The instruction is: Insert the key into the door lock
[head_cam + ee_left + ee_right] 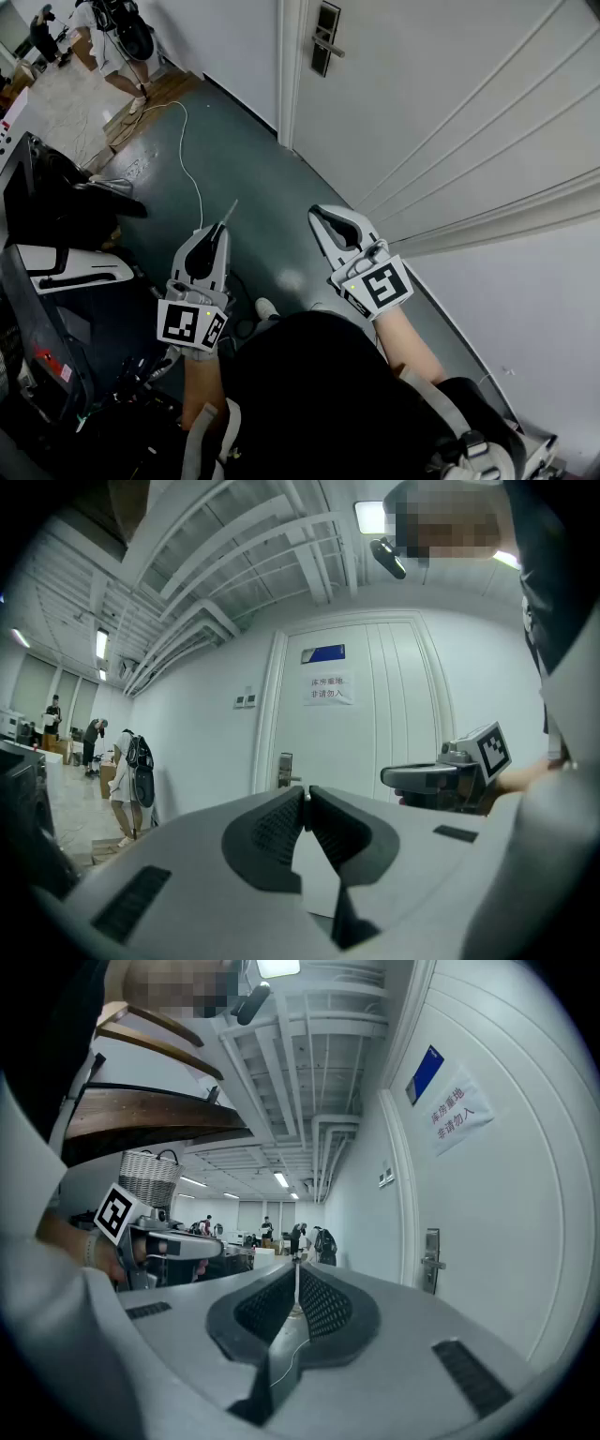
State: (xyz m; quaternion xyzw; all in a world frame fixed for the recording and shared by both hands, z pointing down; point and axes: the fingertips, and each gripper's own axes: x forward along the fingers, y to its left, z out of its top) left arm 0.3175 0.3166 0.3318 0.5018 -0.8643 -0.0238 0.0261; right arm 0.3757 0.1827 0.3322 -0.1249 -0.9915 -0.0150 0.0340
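Closest to the head view is the person's own head (305, 384), with both forearms stretched out ahead of it. The left gripper (223, 228) has its jaws squeezed together on the key (230, 212). From above the key is just a thin pale sliver poking out past the tips, and in the left gripper view it's only a tiny glint where the pads meet. The right gripper (316, 212) is closed too, pads pressed together with nothing between them as far as I can see.

The door lock (325, 39) is up near the top of the head view, well apart from the key. Only the left gripper view faces the door straight on, so that's where you see the paper notice (329, 689). The right gripper view looks along the wall, with the lock off to the right side. Both grippers sit side by side at about the same height.
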